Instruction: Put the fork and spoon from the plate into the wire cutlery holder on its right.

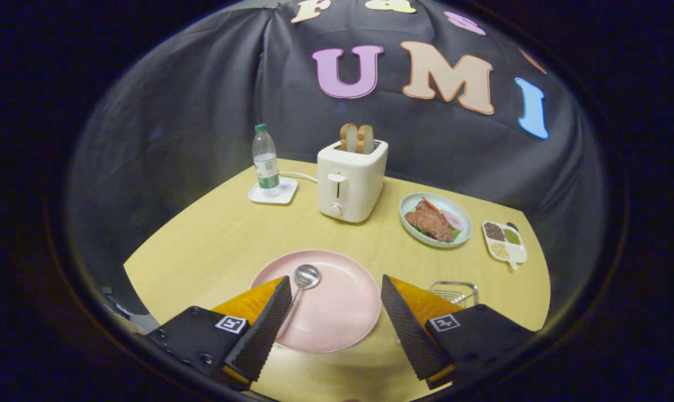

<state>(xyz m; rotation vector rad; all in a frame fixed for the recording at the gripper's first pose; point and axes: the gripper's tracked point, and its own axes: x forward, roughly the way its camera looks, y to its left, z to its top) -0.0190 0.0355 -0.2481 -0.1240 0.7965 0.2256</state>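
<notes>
I have the gripper (336,285) held above the near edge of the wooden table (214,240), its two fingers spread wide with nothing between the pads. The pink plate (337,318) lies just ahead of and between the fingers. The spoon (302,282) rests on the left part of the plate, bowl pointing away from me; its handle runs back toward the left finger and passes behind it. I cannot make out a fork on the plate from here.

The wire cutlery holder (454,291) stands on the table to the right of the plate, partly hidden behind the right finger.

Beyond the plate:
- A white toaster (351,181) stands upright with two slices of bread (356,138) in its slots.
- A water bottle (265,159) stands on a white coaster (273,194), left of the toaster.
- A pale green dish of food (435,220) sits right of the toaster.
- A small divided tray of seasonings (504,241) sits just right of that dish.
</notes>
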